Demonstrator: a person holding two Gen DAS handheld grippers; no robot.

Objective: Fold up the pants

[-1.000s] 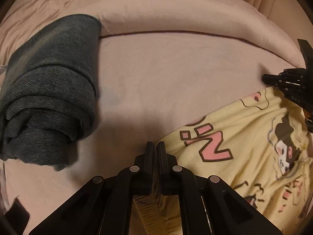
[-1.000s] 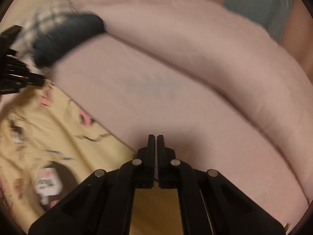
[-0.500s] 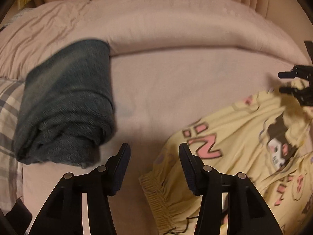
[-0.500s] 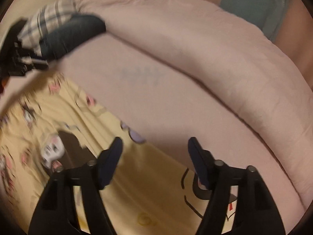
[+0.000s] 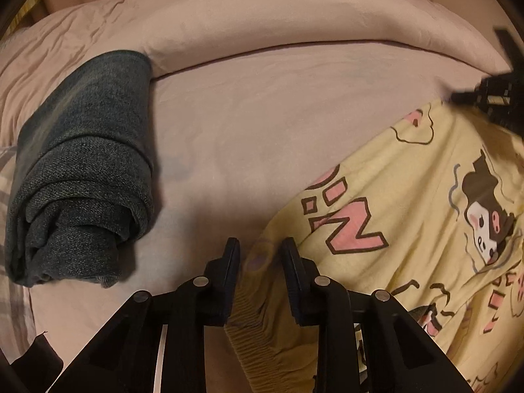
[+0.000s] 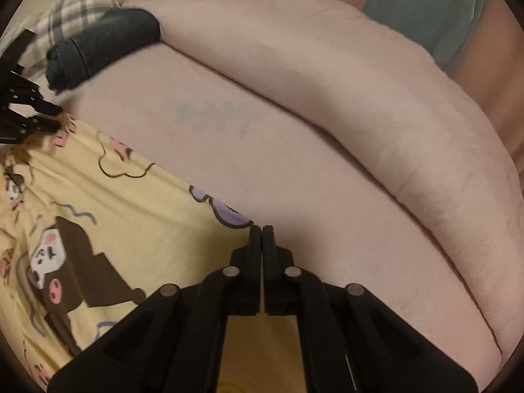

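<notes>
Yellow cartoon-print pants (image 5: 409, 216) lie spread on the pink bed sheet (image 5: 278, 114); they also show in the right wrist view (image 6: 124, 203). My left gripper (image 5: 260, 245) is partly open, its jaws either side of the gathered waistband edge (image 5: 252, 321). My right gripper (image 6: 261, 229) is shut on the pants' edge, the yellow cloth showing between the jaw bases. Each gripper appears at the edge of the other's view, the right one (image 5: 484, 95) and the left one (image 6: 49, 118).
A folded dark grey garment (image 5: 85, 170) lies at the left, beside a plaid cloth (image 6: 75, 9). A thick pink duvet roll (image 5: 294, 19) runs along the far side of the bed.
Both grippers opened half a second ago. Now the right has shut again on the pants' edge and the left has narrowed around the waistband.
</notes>
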